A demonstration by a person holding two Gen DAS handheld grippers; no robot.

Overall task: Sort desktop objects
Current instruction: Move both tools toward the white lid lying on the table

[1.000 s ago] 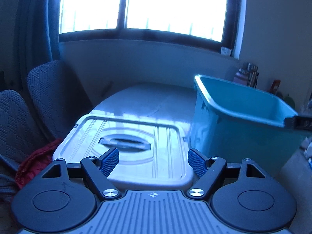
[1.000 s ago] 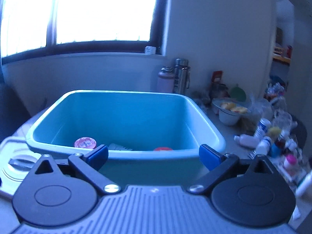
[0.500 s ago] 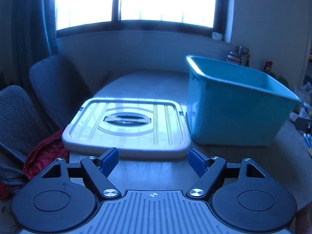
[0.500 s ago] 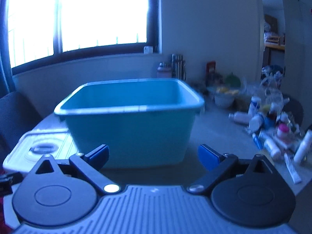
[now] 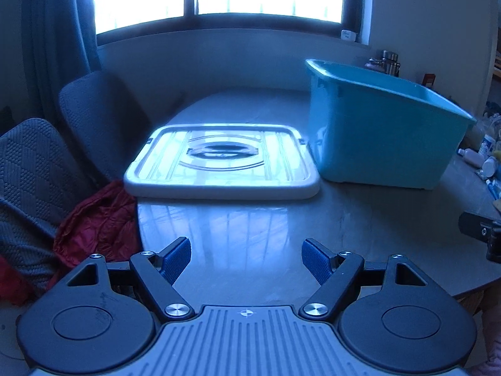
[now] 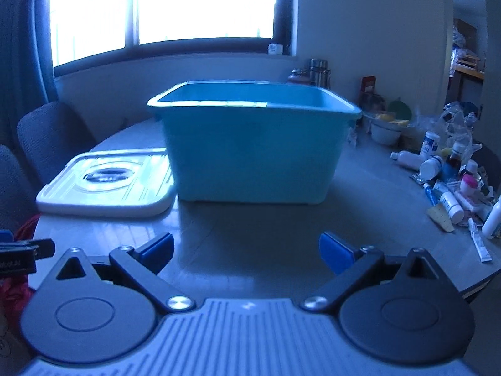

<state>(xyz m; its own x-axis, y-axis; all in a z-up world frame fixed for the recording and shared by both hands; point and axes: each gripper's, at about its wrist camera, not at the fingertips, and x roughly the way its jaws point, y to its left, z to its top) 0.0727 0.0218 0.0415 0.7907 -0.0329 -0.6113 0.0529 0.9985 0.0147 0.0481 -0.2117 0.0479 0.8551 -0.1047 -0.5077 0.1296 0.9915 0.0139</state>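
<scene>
1. Grey glossy tabletop [image 6: 250, 219] carries everything; both grippers hang low over its near edge.
2. Teal plastic tub [image 6: 256, 144] stands ahead of the right gripper [image 6: 245, 250], well apart; jaws spread, empty.
3. White ribbed plastic lid [image 5: 219, 163] lies flat beside it, ahead of the left gripper [image 5: 246, 260], likewise agape.
4. Scattered small bottles and tubes [image 6: 451, 185] lie right: approach one squarely, low, probably.

Only part of a white word, ending in what looks like ".AI", legible on the black left claw [image 6: 18, 255] at the right wrist view's left edge. Bottle labels [image 6: 429, 142] on the table [image 6: 250, 219] too blurred to read.
</scene>
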